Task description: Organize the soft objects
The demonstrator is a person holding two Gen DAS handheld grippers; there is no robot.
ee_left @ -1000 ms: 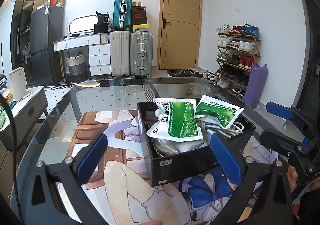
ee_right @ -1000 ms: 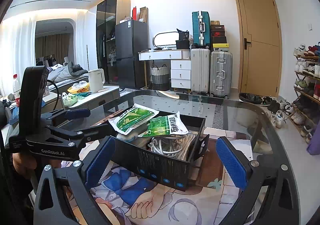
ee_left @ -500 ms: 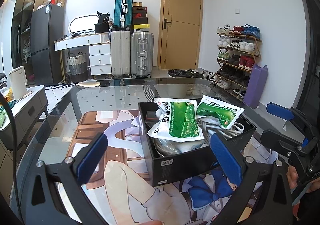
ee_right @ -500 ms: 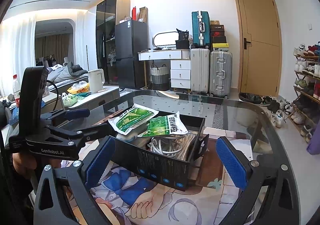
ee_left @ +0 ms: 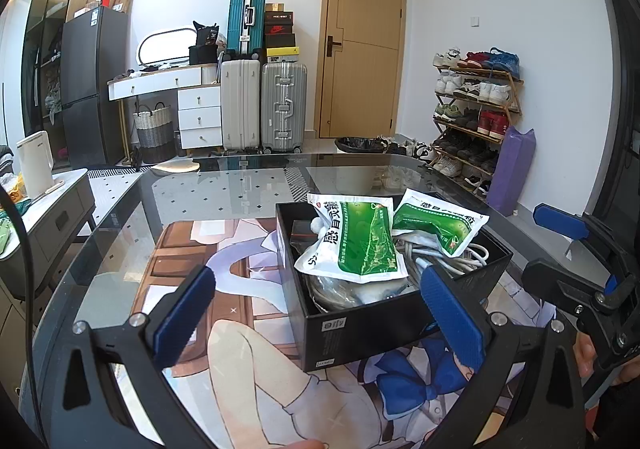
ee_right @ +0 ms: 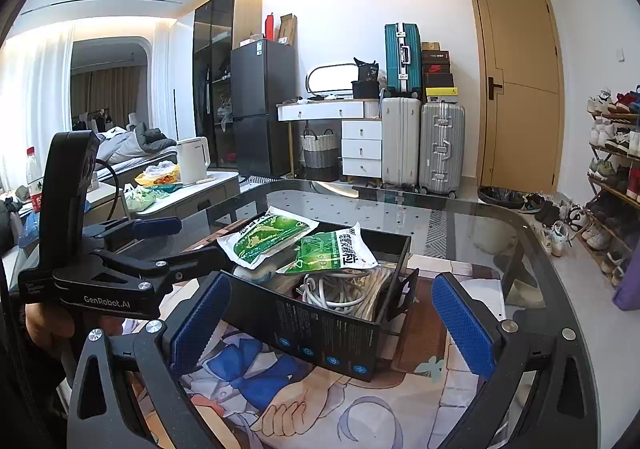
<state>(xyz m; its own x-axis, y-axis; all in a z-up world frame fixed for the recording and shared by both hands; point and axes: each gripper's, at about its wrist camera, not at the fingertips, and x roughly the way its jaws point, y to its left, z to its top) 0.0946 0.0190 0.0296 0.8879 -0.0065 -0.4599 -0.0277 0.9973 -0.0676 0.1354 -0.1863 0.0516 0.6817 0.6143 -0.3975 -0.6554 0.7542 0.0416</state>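
- You are holding the left gripper (ee_left: 320, 313) and the right gripper (ee_right: 332, 321) wide apart, both empty.
- Two green packets (ee_left: 356, 241) are lying atop the cables (ee_right: 344, 289) in the black box (ee_left: 360, 329).
- They are looking light, soft and slippery; pinch a sealed edge.

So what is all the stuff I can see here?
green pouches: two, green and white, on top of the box's contents
box: one, black, open, on the table
cables: a coil, white, inside the box
mat: one, cartoon print, under the box
table: one, dark glass
suitcases: three, teal, white, silver, by the far wall
kettle: one, white, on the side cabinet
shoe rack: one, wooden, full of shoes, by the right wall
left gripper: blue fingers, open, empty
right gripper: blue fingers, open, empty
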